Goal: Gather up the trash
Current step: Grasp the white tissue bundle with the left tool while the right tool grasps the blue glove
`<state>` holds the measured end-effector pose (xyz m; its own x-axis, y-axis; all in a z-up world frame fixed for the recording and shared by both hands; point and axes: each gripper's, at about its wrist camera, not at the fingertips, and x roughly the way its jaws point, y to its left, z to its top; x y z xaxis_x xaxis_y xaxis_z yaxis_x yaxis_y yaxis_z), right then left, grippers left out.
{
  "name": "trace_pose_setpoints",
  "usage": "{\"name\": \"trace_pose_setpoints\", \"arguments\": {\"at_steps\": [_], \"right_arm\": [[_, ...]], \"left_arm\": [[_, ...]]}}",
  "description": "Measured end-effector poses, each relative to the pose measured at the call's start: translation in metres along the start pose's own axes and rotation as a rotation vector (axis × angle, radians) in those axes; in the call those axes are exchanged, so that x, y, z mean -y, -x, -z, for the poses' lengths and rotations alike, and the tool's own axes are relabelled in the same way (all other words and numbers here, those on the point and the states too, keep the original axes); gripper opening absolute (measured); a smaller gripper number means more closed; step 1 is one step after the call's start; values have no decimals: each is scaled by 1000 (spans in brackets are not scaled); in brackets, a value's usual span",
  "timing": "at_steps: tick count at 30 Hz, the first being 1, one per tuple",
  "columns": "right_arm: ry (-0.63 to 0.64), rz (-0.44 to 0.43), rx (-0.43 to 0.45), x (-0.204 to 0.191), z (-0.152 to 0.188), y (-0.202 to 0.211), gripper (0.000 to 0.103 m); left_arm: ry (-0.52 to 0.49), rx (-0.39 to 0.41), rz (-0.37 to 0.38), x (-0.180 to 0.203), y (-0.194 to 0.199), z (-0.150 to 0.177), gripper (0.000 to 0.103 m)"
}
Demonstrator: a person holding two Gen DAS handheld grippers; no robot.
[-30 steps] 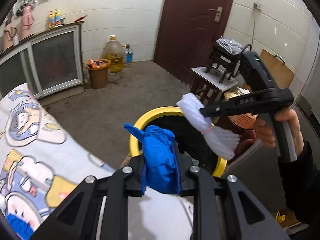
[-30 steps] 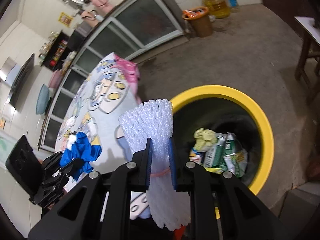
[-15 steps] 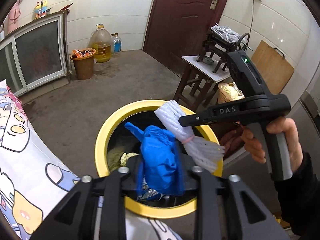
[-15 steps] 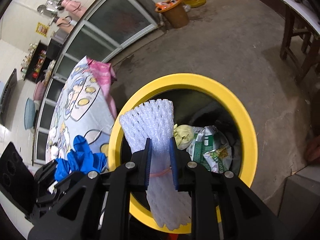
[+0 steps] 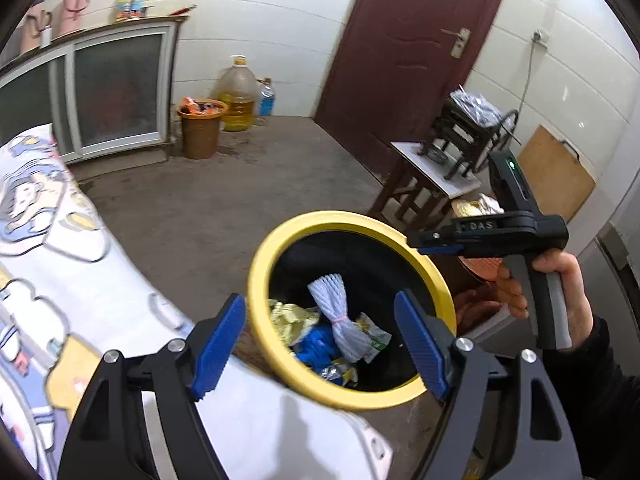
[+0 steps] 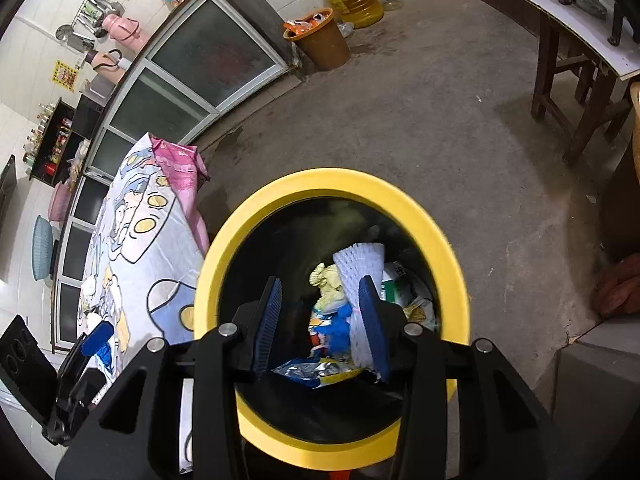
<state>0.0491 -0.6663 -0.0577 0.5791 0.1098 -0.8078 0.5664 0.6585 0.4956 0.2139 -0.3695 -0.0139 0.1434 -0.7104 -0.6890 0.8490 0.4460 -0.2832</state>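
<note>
Blue pads [image 5: 218, 340] of the left hand-held gripper [image 5: 320, 340] stand wide apart with nothing between them, poised above the near rim of the yellow-rimmed bin [image 5: 260, 280]. Right hand-held gripper [image 6: 322, 324] likewise spread wide and holding nothing, aimed down into the bin's mouth; seen from the left wrist it sits over the bin's far right rim, held in the person's right hand [image 5: 560, 300].

Inside the bin: white foam net [image 5: 340, 320], cinched with a pink band, lying on top of the trash. Blue glove [image 5: 316, 344] just beside it, on the side nearer the table, partly under it. Yellowish crumpled wrapper [image 5: 286, 314] and foil packets [image 6: 312, 370] around both.

Table with cartoon-print cloth [image 5: 52, 280] touches the bin's left side.

Beyond the bin, bare concrete floor [image 5: 240, 192]. Wooden stool [image 5: 420, 184] off to the bin's right, dark metal item on top. Farther back, orange wastebasket [image 5: 200, 128] full of wrappers, large oil jug [image 5: 238, 94] and small bottle beside it, glass-front cabinet [image 5: 100, 88] at left, dark red door [image 5: 408, 40] at the wall.
</note>
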Motion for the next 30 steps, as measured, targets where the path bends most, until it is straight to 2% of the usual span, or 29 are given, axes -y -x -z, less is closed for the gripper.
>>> {"name": "trace_pose_setpoints", "arguments": {"at_steps": [4,8,9,10,11,16,19,24,30], "right_arm": [[114,-22,11,-38,12,2,42],[281,-128,31,-97,33,3,42],[312,-151,36,-109,38,2,48],[354,-179,44,-126,45,1,55],[393,-203,44,-142,53,-1,57],[583,-295,16,-226,95,-27,58],[704,-343,-16,-281,121,-46,58],[896,-349,-17,-347,160,-70,58],[1092,-302,-12,-410,199,-101,58]], "left_arm": [[14,49,-48,-29,43,10,74],[50,96,-117,-65,93,25,75],[67,111,-146,-78,111,32,78],[78,126,-178,-88,126,39,81],[84,140,-218,-98,142,47,82],[95,173,-451,-148,214,82,90],[101,171,-569,-176,248,96,90],[75,169,-675,-220,282,108,95],[16,113,-711,-283,283,94,95]]}}
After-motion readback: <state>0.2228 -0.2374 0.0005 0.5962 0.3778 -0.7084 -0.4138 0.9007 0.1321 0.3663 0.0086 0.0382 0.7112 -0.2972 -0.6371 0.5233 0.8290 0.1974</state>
